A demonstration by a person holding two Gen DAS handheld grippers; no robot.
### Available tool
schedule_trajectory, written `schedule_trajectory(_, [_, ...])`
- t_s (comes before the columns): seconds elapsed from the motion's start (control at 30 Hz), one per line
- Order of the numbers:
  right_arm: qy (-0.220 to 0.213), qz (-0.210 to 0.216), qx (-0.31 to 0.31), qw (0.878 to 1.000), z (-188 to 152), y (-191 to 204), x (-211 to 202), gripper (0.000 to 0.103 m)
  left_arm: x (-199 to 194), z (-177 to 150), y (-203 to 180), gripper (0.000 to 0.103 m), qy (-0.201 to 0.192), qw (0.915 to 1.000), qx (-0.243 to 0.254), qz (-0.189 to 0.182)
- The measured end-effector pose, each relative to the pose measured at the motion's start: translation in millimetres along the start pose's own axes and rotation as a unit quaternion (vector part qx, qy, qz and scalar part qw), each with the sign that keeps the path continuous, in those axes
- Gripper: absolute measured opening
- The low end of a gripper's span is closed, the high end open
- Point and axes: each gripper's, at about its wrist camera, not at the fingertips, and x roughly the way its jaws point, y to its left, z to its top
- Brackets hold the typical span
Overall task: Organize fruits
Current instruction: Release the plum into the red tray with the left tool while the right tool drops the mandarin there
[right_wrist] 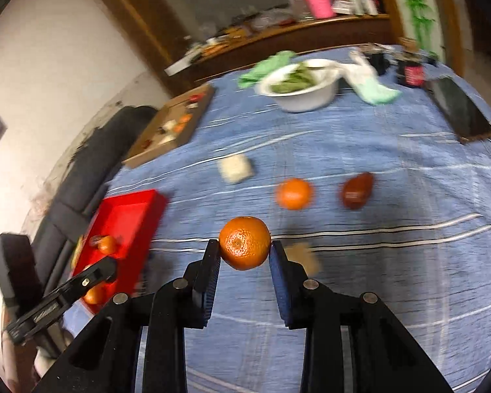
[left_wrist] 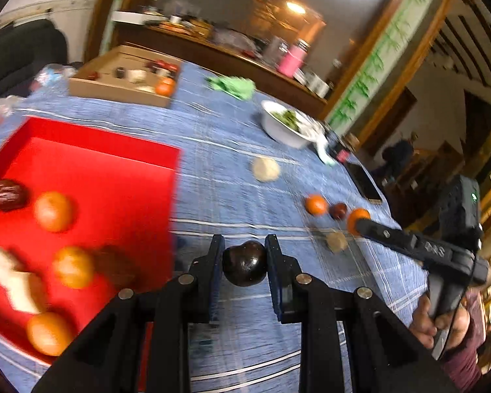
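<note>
My left gripper (left_wrist: pixel 244 262) is shut on a dark plum (left_wrist: pixel 245 264), held above the blue cloth just right of the red tray (left_wrist: pixel 140 154). The tray holds several oranges (left_wrist: pixel 53 211), a dark fruit (left_wrist: pixel 8 195) and pale pieces (left_wrist: pixel 16 281). My right gripper (right_wrist: pixel 244 250) is shut on an orange (right_wrist: pixel 244 242) above the cloth; it also shows in the left wrist view (left_wrist: pixel 356 222). On the cloth lie another orange (right_wrist: pixel 293 193), a dark red fruit (right_wrist: pixel 356 190) and pale lumps (right_wrist: pixel 235 168). The red tray (right_wrist: pixel 147 206) is at the left in the right wrist view.
A white bowl of greens (right_wrist: pixel 311 98) stands at the far side, with a green cloth (right_wrist: pixel 268 65), a phone (right_wrist: pixel 461 111) and a dark jar (right_wrist: pixel 412 75). A cardboard box (left_wrist: pixel 114 90) with small items sits beyond the tray. A dark sofa (right_wrist: pixel 91 160) runs along the left.
</note>
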Motion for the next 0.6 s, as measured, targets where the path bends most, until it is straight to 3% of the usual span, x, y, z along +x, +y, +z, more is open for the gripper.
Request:
schedule_trajectory(0.27, [0.045,0.071,-0.074,0.994,-11.2,102.0,35.3,0.034,-34.8,-1.0,72.2,0.024,-0.018,0.9956,-0.075,0.052])
schedule_trajectory(0.47, [0.083,0.080,-0.121,0.986,-17.7,159.6,81.6,0.034,-29.3,-11.9,82.8,0.026,0.023,0.9945,-0.072,0.072])
schedule_trajectory(0.53, [0.092,0.077,-0.128,0.985,-19.3,170.1,95.4,0.034,-29.1,-14.5,83.0,0.032,0.030,0.9949,-0.074,0.062])
schedule_trajectory(0.6, [0.100,0.072,-0.134,0.983,-19.5,179.3,109.2,0.036,-33.3,-14.6,84.4,0.050,0.026,0.9948,-0.078,0.060])
